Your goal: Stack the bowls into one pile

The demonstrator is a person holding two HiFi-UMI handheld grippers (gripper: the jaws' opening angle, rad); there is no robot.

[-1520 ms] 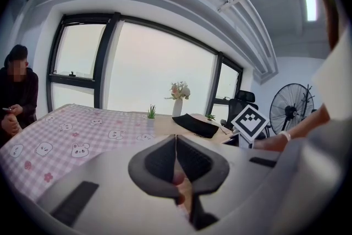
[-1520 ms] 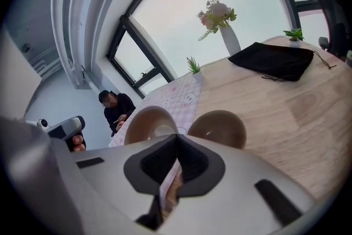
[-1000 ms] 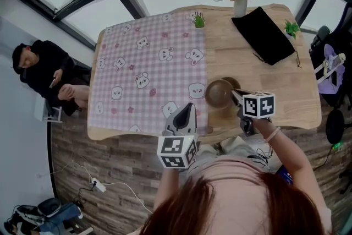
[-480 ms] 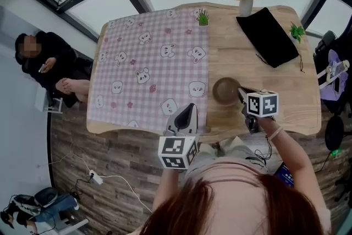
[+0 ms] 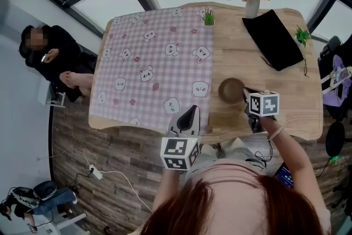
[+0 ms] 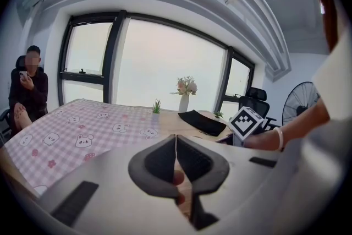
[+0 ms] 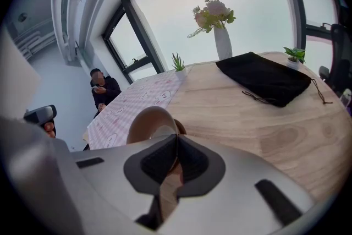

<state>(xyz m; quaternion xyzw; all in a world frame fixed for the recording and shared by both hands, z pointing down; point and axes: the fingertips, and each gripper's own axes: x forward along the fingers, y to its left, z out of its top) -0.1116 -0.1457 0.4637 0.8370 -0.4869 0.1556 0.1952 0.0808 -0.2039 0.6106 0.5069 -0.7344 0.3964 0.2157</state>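
A brown bowl [image 5: 231, 90] is on the bare wood of the table [image 5: 297, 91], near its front edge. My right gripper [image 5: 245, 95] reaches it from the right and is shut on the bowl's rim. In the right gripper view the brown bowl [image 7: 149, 123] is tilted, and the edge of a second brown bowl [image 7: 180, 128] peeks out just behind it. My left gripper [image 5: 191, 109] hovers over the front edge, left of the bowls and apart from them. In the left gripper view that left gripper [image 6: 176, 145] is shut with nothing in it.
A pink checked cloth [image 5: 154, 66] covers the table's left half. At the back stand a vase of flowers [image 5: 252, 4], a black pouch [image 5: 273, 39] and two small green plants [image 5: 208, 17] [image 5: 302, 36]. A person [image 5: 49, 55] sits beyond the left end.
The bowl held by my right gripper has come down over the second bowl, which no longer shows from above. The left gripper has stayed where it was.
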